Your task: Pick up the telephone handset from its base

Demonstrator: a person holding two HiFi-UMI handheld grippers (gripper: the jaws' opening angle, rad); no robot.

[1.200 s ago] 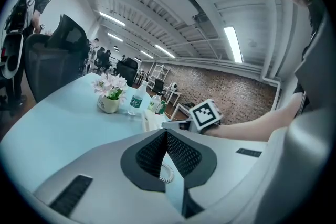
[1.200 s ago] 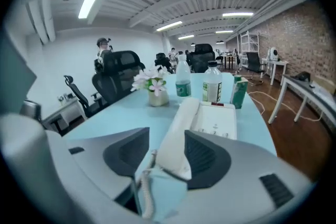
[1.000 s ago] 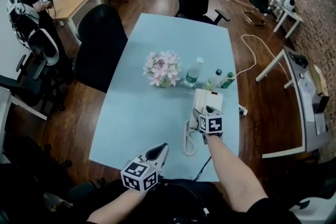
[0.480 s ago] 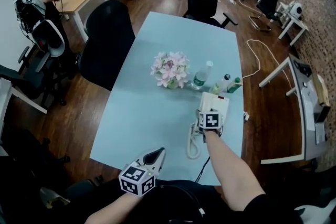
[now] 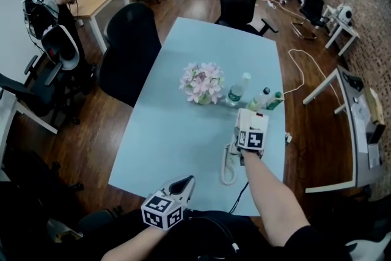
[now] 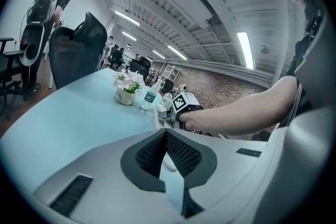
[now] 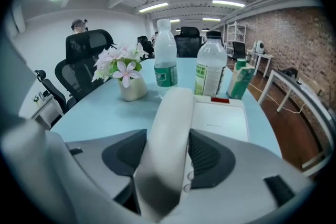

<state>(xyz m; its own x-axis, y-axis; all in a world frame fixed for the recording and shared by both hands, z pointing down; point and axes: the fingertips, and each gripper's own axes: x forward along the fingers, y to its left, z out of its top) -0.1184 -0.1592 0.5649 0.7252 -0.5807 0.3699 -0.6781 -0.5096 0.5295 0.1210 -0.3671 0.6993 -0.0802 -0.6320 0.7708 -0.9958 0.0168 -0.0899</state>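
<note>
Right gripper [image 7: 167,152] is clamping the handset [image 7: 169,113] crosswise, its long axis running straight ahead between the jaws along the base [image 7: 220,118]'s left side; left gripper [image 6: 166,134], closed and empty, is idling well apart.

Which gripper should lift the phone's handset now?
The right gripper: its jaws clamp the handset, while the left gripper sits shut by the table's near edge, far from it.
</note>
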